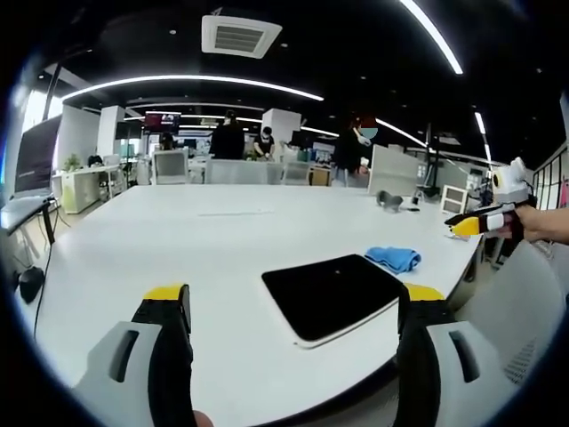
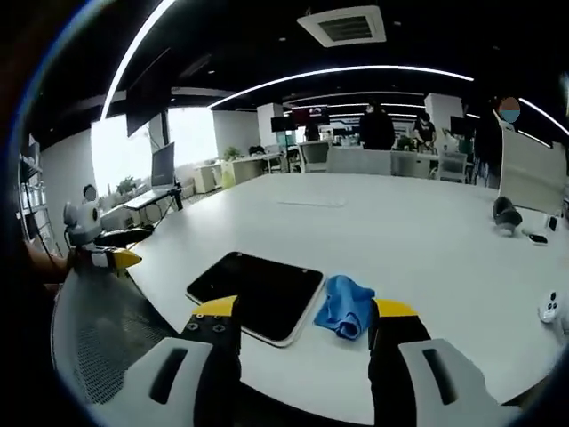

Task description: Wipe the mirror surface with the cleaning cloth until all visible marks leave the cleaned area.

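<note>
Behind a broad white table (image 1: 178, 240), the left gripper view takes in an open office lit by long ceiling strips, with people standing far back by the desks; the left gripper (image 1: 293, 311) hangs above the near edge, its yellow-tipped black jaws spread apart and holding nothing; between them lies the flat dark rectangular mirror with a pale rim (image 1: 333, 296), and just beyond its far corner sits the crumpled blue cleaning cloth (image 1: 394, 259); the right gripper (image 1: 474, 222) enters from the right, held in a hand (image 1: 533, 221). From the right gripper view, that gripper's own jaws stand apart and empty over the table edge; the mirror and cloth lie side by side between them, and the left gripper shows at far left above a grey mesh chair (image 2: 107, 329).
</note>
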Motion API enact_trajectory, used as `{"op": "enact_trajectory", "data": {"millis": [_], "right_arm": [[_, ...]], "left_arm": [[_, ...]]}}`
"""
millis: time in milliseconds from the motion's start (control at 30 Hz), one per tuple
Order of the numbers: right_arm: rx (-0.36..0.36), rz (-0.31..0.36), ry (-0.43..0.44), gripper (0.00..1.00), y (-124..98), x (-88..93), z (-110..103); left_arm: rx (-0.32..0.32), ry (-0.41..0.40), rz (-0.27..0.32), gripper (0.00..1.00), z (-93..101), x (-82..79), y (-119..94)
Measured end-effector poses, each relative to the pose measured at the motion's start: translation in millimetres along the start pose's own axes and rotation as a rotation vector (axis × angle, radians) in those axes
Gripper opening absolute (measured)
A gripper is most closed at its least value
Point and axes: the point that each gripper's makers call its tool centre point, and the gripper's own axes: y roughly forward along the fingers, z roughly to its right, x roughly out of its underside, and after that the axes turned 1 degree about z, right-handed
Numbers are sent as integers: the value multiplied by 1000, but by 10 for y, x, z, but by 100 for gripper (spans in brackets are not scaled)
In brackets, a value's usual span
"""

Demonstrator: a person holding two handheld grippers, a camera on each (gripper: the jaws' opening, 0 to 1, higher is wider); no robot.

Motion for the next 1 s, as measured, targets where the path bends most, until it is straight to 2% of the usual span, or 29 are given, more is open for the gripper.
{"op": "enact_trajectory", "data": {"millis": [233,300,367,600,867,967,1000], "right_arm": [[-11,-48,-52,42,236,80,152],[13,-65,-89,43,317,113,243],[18,-78,-110,39,387,130,287],[2,-110,-122,34,687,170,357],[-13,-150,-127,31,928,288,425],[-17,-156,-133,23,1004,352,454],[-60,-150,-159,15,1030,354,408]], "left_arm": [[2,2,-6,95,3,9,5],[1,1,-4,95,3,6,5],[2,1,-4,96,3,6,6],[5,0,-4,96,9,7,7],[6,-2,-2,97,8,3,10],[4,1,-6,97,6,8,11],[4,1,-6,97,6,7,11]]}}
